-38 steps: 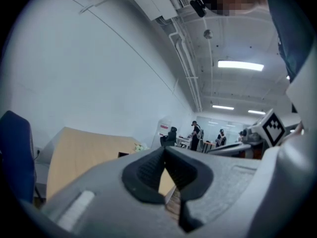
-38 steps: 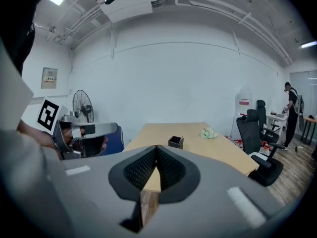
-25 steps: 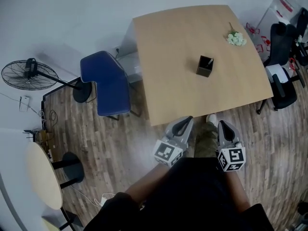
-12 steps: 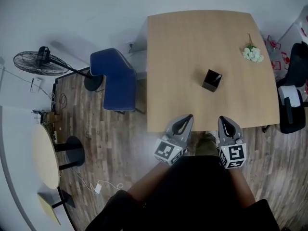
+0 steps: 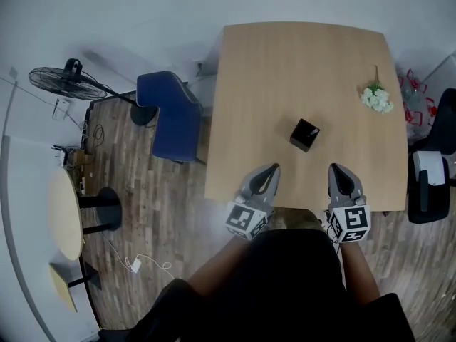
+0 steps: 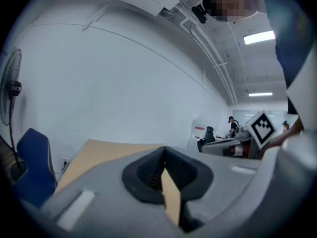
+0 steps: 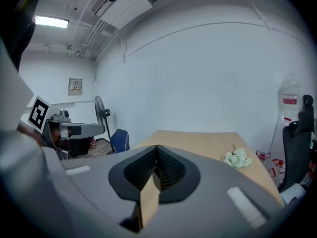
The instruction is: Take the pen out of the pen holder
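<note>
While both are held out side by side in front of the person, the left tongs (image 5: pixel 271 169) have their jaws pressed together with nothing between them. The right tongs (image 5: pixel 338 169) are pressed together and empty as well. In the head view their tips lie over the near edge of the light wooden worktop (image 5: pixel 271 70). The black pen holder (image 5: pixel 304 134) stands on the worktop beyond the tips, between the two tongs and apart from both. The pen is too small to make out. A bunch of white flowers (image 5: pixel 376 100) lies near the worktop's right edge. A blue chair (image 5: pixel 169 116) stands just beside the left edge, and a fan (image 5: pixel 68 83) stands farther left.
</note>
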The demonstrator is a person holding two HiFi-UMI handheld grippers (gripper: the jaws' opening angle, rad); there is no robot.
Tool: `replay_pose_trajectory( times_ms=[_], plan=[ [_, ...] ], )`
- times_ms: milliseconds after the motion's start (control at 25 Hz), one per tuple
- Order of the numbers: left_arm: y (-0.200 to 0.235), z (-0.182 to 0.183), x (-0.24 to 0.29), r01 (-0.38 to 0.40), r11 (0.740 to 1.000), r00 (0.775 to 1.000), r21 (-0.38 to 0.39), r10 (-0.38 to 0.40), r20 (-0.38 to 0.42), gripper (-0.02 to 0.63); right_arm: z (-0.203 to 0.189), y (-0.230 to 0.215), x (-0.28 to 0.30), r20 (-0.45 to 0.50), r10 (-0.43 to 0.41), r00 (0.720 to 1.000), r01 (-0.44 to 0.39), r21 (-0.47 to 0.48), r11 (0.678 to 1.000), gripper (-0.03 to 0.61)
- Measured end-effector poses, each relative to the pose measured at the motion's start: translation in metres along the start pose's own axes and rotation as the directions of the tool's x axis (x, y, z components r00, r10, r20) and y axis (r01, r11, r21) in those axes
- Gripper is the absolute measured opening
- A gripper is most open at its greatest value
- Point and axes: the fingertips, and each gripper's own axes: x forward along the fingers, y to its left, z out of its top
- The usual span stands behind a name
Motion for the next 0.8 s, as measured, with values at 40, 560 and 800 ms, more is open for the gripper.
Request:
replay_pose_trajectory(
  times_ms=[40,560,800],
  plan=[
    [-0.002,-0.001,0.005,-0.006,1.000,1.000,-0.004,0.006,-0.004,0.003,-0.001,-0.006,0.001,-0.004,0.004,1.000,-0.004,0.011,1.000,0.003],
    [0.002,-0.024,0.064,-0.176,0.984,0.984,-0.040,0.174,-0.047,0.003,-0.022,-0.067,0.040,-0.078,0.137,0.988,-0.136,0.021,0.991,0.003],
    [0.000,-0.020,0.074,-0.188,0.981,0.981,-0.038,0.186,-0.046,0.003,-0.030,-0.079,0.057,-0.123,0.154,0.980,-0.151,0.032,0.988,0.003]
  ],
)
